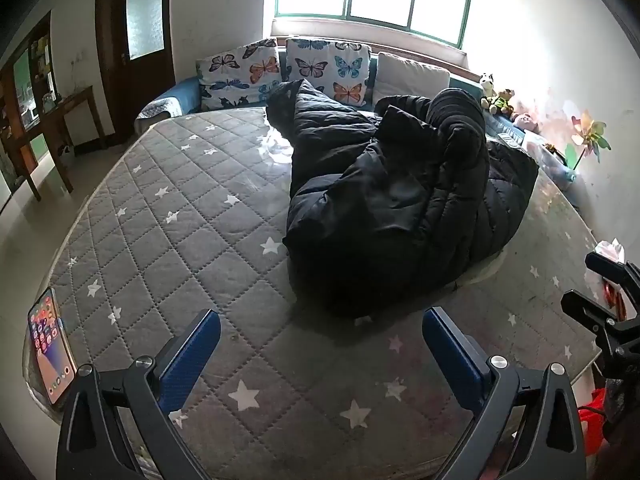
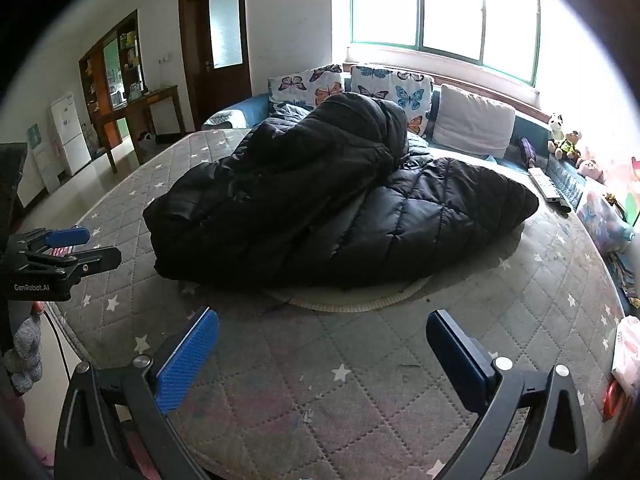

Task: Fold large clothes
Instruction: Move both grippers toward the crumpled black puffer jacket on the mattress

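A large black puffer coat (image 1: 392, 196) lies crumpled in a heap on the grey star-patterned mattress (image 1: 192, 208); it also shows in the right wrist view (image 2: 320, 200). My left gripper (image 1: 322, 322) is open and empty, hovering over the mattress just in front of the coat. My right gripper (image 2: 322, 326) is open and empty, also short of the coat's near edge. The right gripper shows at the right edge of the left wrist view (image 1: 600, 300). The left gripper shows at the left edge of the right wrist view (image 2: 76, 246).
A phone (image 1: 50, 344) lies at the mattress's near left edge. Butterfly pillows (image 1: 280, 68) and a white pillow (image 1: 412, 76) line the back. Stuffed toys (image 1: 496, 96) and clutter sit along the right wall. A wooden table (image 1: 60, 120) and door (image 1: 136, 44) stand at the left.
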`<state>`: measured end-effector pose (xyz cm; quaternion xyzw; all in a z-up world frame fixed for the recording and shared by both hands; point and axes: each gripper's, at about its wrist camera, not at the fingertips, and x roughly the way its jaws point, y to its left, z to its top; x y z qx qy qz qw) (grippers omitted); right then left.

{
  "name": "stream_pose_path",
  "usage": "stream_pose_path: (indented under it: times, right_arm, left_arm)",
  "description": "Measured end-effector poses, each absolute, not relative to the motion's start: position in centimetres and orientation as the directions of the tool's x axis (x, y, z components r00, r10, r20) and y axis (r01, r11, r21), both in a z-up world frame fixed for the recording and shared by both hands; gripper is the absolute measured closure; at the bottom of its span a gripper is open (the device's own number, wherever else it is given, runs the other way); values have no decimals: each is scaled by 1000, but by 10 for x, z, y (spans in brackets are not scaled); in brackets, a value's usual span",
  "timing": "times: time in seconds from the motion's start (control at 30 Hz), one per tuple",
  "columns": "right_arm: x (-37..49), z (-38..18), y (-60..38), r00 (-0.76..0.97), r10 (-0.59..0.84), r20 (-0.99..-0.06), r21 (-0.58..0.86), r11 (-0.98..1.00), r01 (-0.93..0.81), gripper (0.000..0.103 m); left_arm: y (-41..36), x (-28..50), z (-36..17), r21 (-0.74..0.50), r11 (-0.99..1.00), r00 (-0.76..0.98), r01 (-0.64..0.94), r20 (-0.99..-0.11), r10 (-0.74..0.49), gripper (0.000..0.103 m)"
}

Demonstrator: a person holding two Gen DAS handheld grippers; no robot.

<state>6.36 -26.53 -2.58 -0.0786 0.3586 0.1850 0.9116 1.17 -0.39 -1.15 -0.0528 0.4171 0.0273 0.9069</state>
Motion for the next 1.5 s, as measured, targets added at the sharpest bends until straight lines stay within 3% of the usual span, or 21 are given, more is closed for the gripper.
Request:
stream_pose_path:
  times: [1.5]
  right_arm:
    - [97, -28, -265, 650, 303, -697, 1, 906, -423, 0]
  left_arm:
    - [-10, 47, -15, -43, 998, 620, -48, -785, -4, 0]
